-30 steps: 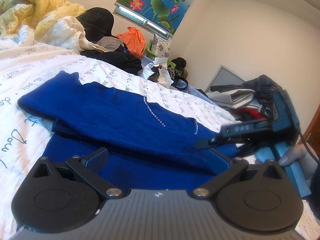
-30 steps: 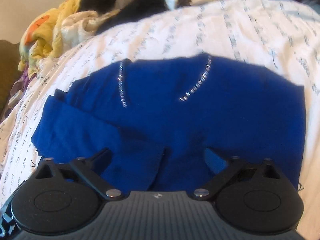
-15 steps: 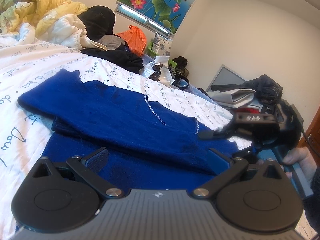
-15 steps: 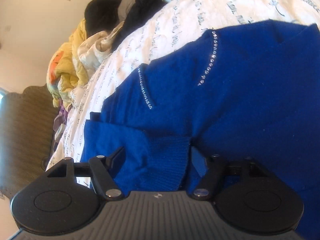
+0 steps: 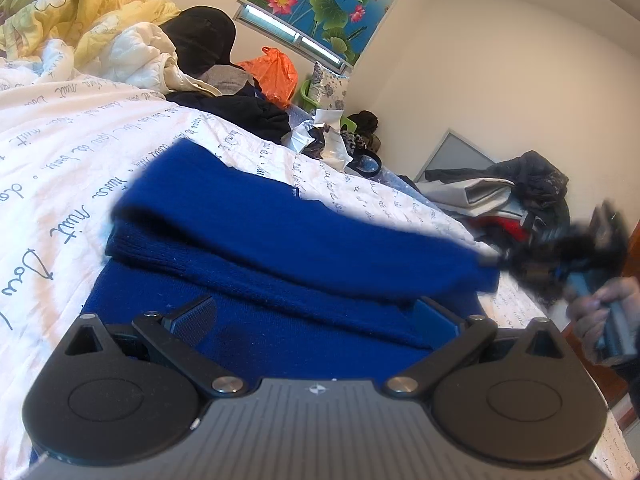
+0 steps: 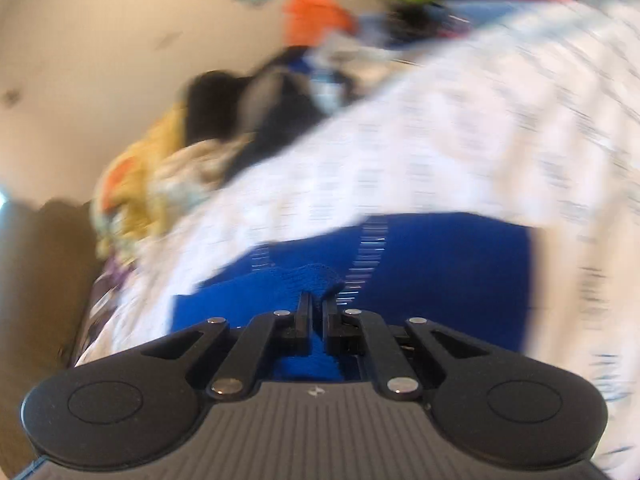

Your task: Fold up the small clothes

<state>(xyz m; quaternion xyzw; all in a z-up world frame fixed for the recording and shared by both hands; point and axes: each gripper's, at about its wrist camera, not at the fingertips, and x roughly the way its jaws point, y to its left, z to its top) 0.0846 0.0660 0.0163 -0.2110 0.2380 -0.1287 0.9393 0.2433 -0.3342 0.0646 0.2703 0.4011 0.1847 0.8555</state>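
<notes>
A blue knit sweater (image 5: 280, 232) lies partly folded on the white bedsheet (image 5: 60, 160), with a sleeve or edge stretched out to the right. My left gripper (image 5: 312, 312) rests low over the sweater's near part, open, with nothing pinched between its fingers. My right gripper (image 5: 560, 256), blurred and held by a person's hand (image 5: 600, 304), grips the sweater's right end. In the right wrist view my right gripper (image 6: 318, 304) has its jaws closing tight, pads pressed on a bunched fold of the blue sweater (image 6: 440, 264). A rhinestone line crosses the fabric.
A yellow quilt (image 5: 60, 8) and black clothes (image 5: 208, 36) are heaped at the bed's far end, beside an orange bag (image 5: 276, 72). More clothing is piled at the right (image 5: 520, 188). Printed sheet (image 6: 440, 140) stretches beyond the sweater.
My right gripper shut on a fold of the blue sweater, rolled, and pulled it away to the right and slightly up, stretching the fabric. The left gripper stayed still and open.
</notes>
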